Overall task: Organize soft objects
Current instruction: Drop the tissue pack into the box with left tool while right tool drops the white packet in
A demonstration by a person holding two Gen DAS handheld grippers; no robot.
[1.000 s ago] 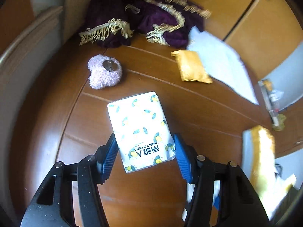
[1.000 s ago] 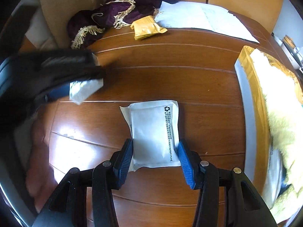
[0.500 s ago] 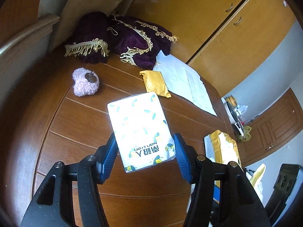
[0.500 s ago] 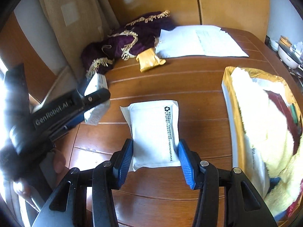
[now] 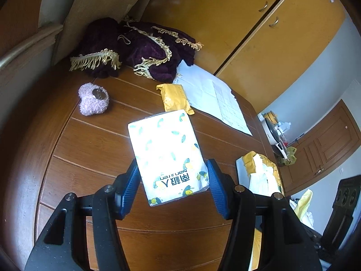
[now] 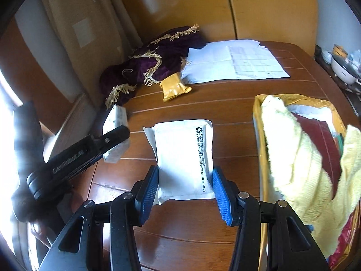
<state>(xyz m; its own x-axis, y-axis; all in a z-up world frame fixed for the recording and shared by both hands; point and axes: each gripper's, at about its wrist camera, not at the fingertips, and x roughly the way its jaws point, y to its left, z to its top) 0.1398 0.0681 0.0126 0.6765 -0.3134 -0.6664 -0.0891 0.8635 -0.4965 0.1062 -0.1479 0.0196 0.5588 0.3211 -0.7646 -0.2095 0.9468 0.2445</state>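
My left gripper (image 5: 172, 184) is shut on a white tissue pack with a lemon print (image 5: 168, 155), held up above the wooden table (image 5: 90, 158). My right gripper (image 6: 185, 186) is shut on a plain white soft pack with black print (image 6: 185, 155), also lifted over the table. In the right wrist view the left gripper (image 6: 112, 142) shows at the left with the tissue pack (image 6: 116, 124) between its fingers. A gold-lined box (image 6: 261, 124) with a yellow towel (image 6: 300, 158) and red cloth inside sits at the right.
A pink fluffy slipper (image 5: 93, 99) lies on the table's left. A gold foil pouch (image 5: 174, 98) and white paper sheets (image 5: 212, 94) lie further back. Purple fringed velvet cloth (image 5: 135, 47) is heaped at the far edge by yellow cupboards (image 5: 259, 29).
Both grippers have risen and tilted up with their packs still held. The table now sits farther below and more of the room and the box shows.
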